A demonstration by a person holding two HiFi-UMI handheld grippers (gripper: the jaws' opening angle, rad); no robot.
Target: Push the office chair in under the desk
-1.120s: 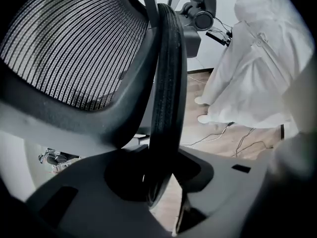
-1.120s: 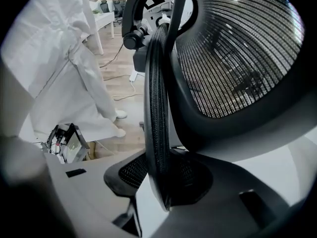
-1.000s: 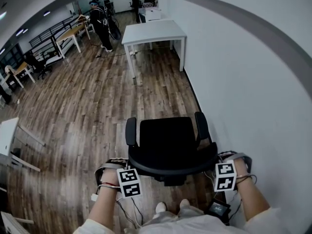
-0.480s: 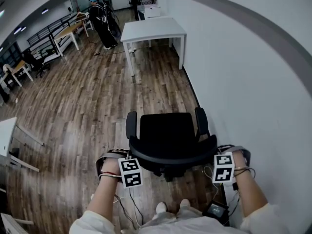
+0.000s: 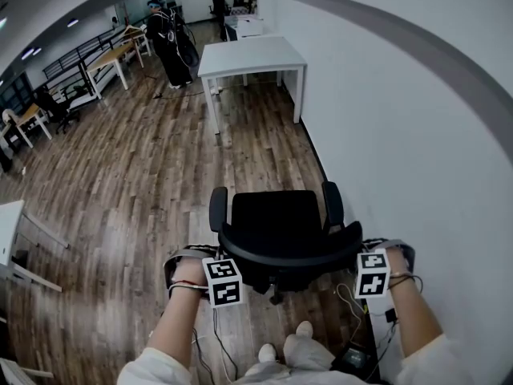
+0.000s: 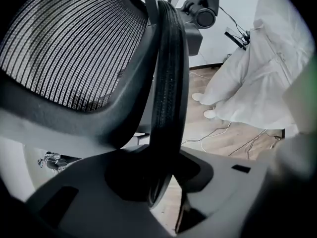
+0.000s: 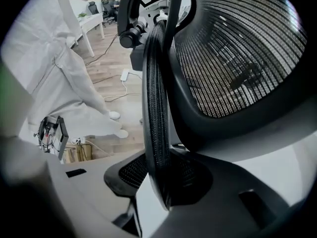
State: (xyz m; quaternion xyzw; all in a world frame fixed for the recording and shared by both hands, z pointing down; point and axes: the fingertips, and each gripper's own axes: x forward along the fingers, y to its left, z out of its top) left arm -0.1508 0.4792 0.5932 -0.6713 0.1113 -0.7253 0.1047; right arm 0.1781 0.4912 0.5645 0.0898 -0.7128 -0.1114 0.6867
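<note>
Wood floor (image 5: 136, 191); chair (image 5: 276, 221) base largely hidden

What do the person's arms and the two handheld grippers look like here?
The left gripper and right gripper have broad grey moulded jaws with dark recesses. Each carries a white cube with black square markers and a grey curved band round the hand. Thin cables trail down. The sleeves are pale cream; the left wrist wears a red band.

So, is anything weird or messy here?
The office chair stands out on the open floor, well short of the white desk. Loose cables trail across the floor behind it.
</note>
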